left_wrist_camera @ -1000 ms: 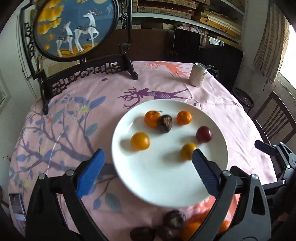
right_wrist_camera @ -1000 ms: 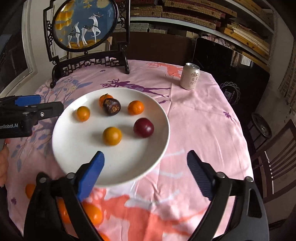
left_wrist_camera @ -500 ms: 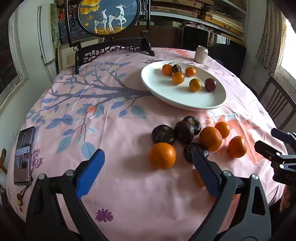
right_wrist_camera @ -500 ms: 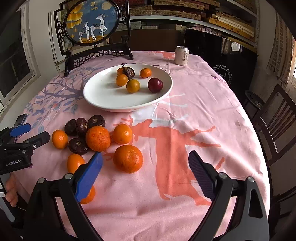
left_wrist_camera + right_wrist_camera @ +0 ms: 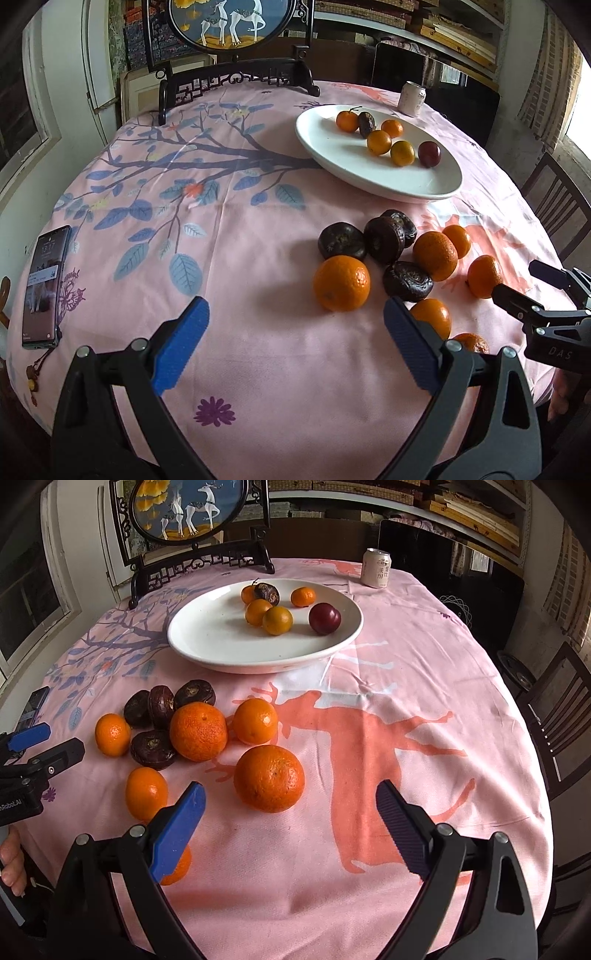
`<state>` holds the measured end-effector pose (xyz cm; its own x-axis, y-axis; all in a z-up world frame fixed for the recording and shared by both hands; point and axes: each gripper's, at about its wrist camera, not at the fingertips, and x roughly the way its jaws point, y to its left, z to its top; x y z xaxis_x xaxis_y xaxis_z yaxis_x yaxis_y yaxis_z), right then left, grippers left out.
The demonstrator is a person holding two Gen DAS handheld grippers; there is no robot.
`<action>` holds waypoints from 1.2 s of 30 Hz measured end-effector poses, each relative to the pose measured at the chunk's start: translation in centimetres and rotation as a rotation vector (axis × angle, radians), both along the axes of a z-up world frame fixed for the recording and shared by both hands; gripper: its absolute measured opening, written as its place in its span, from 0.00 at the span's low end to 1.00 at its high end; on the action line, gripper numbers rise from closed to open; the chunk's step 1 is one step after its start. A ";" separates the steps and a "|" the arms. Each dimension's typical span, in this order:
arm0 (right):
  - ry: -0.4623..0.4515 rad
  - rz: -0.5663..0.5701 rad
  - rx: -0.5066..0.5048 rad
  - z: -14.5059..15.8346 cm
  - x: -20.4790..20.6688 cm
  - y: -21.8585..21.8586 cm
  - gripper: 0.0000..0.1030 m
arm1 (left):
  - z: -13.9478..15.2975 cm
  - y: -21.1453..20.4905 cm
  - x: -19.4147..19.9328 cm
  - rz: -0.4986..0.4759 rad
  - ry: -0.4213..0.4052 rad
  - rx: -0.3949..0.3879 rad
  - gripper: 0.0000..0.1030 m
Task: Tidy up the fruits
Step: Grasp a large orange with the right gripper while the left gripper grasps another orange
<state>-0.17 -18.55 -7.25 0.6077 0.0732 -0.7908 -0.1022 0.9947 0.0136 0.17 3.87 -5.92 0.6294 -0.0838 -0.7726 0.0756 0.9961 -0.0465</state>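
A white plate (image 5: 332, 155) (image 5: 207, 638) holds several small oranges, a dark wrinkled fruit and a red plum (image 5: 324, 618). Near the table's front lie several loose oranges and dark wrinkled fruits. My left gripper (image 5: 295, 332) is open and empty, just in front of a large orange (image 5: 341, 283). My right gripper (image 5: 290, 819) is open and empty, just in front of the biggest orange (image 5: 269, 778). Each gripper shows at the edge of the other's view.
A drink can (image 5: 376, 568) stands behind the plate. A framed deer picture on a black stand (image 5: 236, 79) is at the back. A phone (image 5: 44, 288) lies at the table's left edge. Chairs (image 5: 554, 716) stand to the right.
Both grippers have pulled back from above the plate towards the table's front edge and dropped lower. The loose fruits now lie just ahead of them. Jaws stay open.
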 end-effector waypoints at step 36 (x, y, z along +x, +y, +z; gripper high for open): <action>0.044 0.038 0.067 -1.0 0.9 0.3 0.43 | -3.2 -3.7 2.8 -0.061 0.074 0.036 0.39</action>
<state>0.69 -18.20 -8.28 0.5685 0.1487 -0.8091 -0.1375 0.9869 0.0848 2.96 0.22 -9.10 0.5654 -0.0915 -0.8197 0.1342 0.9908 -0.0180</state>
